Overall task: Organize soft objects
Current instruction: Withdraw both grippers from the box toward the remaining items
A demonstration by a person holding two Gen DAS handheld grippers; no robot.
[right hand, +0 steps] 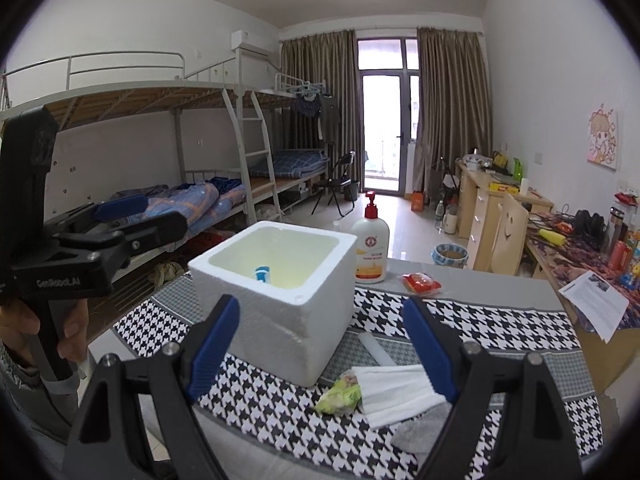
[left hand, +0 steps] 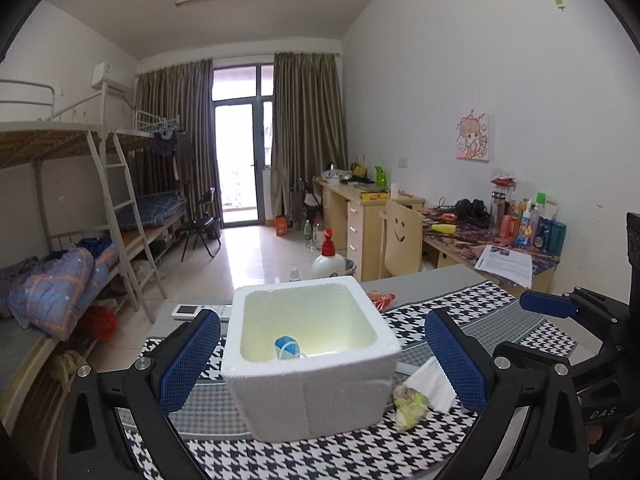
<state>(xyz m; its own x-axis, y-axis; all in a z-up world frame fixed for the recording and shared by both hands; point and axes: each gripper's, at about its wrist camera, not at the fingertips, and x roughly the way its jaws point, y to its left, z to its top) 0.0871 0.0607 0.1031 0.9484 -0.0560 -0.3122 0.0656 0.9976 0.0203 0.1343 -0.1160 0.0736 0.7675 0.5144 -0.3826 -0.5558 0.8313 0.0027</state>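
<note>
- Our left gripper (left hand: 322,364) hangs wide open, holding nothing, with the white foam box (left hand: 312,360) sitting beyond its blue pads.
- Our right gripper (right hand: 322,352) is spread too, and empty.
- A blue-and-white mask (left hand: 287,349) lies inside the box.
- On the houndstooth cloth (right hand: 480,320), just right of the box, we see a white folded cloth (right hand: 396,394), a green wrapper (right hand: 340,394) and a grey sock (right hand: 420,428).

Black hand-held gripper (right hand: 320,350) frames, blue mesh-textured pads (left hand: 188,358), silver screws; white "GenRobot.AI" lettering; grey sleeve
</note>
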